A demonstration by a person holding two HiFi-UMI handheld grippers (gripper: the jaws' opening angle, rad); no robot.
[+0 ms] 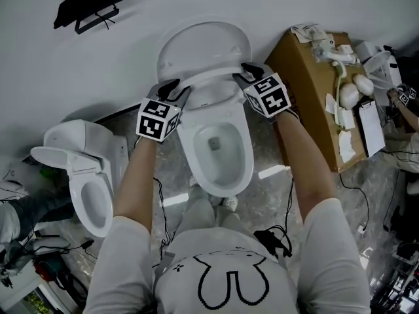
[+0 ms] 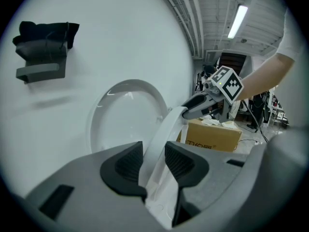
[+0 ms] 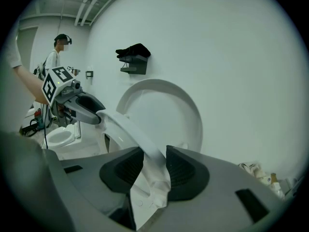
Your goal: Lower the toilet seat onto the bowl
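Above the open bowl (image 1: 190, 157), the toilet seat (image 1: 209, 76) is held tilted partway up, in front of the upright lid (image 1: 203, 44). The left gripper (image 1: 175, 87) has its jaws closed halfway on the seat's left side. The right gripper (image 1: 247, 72) clamps the right side the same way, its pads pressing on the white ring.
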